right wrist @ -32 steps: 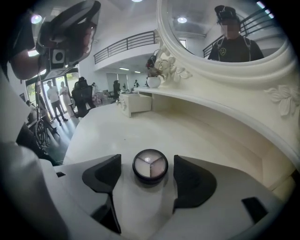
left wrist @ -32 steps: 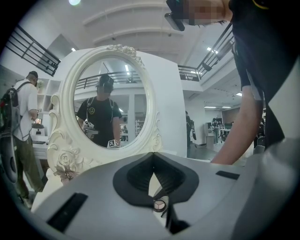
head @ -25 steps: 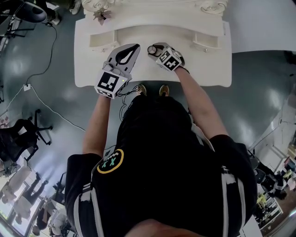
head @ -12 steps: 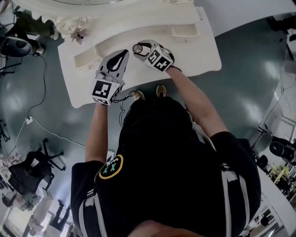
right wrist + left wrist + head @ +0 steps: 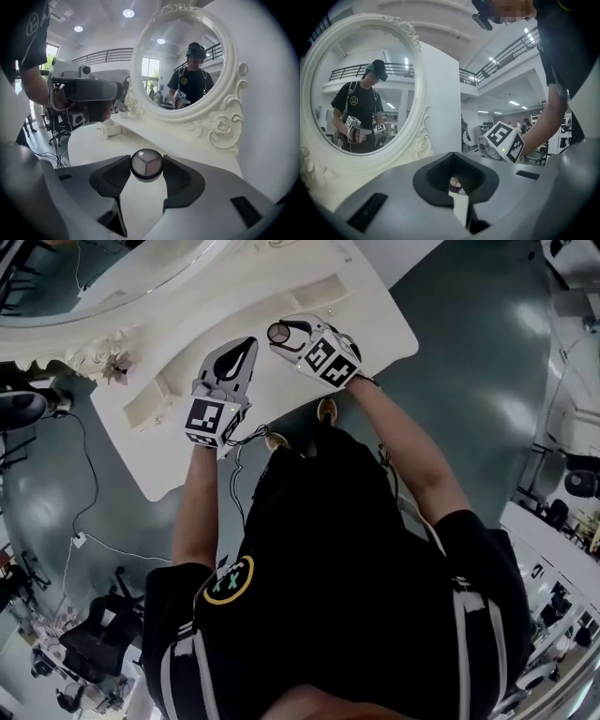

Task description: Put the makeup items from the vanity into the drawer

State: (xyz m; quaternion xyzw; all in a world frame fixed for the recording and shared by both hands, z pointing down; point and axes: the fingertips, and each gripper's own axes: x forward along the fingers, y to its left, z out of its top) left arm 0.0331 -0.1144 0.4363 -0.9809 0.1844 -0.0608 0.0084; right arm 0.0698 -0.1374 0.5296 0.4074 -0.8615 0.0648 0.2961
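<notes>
A white vanity [image 5: 375,322] with an ornate round mirror stands on a glossy grey floor [image 5: 469,362] in a large, bright hall.

Head view: the person leans over the vanity's front edge with both tools raised above the top, close together. The left gripper [image 5: 247,343] has its jaws closed to a point. The right gripper [image 5: 280,335] holds a round compact [image 5: 277,332] at its tips. A small drawer box [image 5: 150,401] sits on the top, well to the left of both. A second ago the vanity lay square across the view; now it runs diagonally. The camera has swung, but both grips look unchanged, so nothing has gone into a drawer yet.

Left gripper view: the jaws of the left gripper [image 5: 452,161] are almost fully together. A small round thing [image 5: 454,182], pale and too small to identify, sits in the hollow between them. The mirror [image 5: 361,93] is beyond, and the other tool's marker cube [image 5: 504,140] is to the right.

Right gripper view: the right gripper [image 5: 146,170] is partly open, its pads pressing both sides of the compact [image 5: 146,163], whose pan is split in three. It is held in the air above the vanity top. The drawer box [image 5: 108,127] lies ahead to the left, so the carry probably goes that way next.
</notes>
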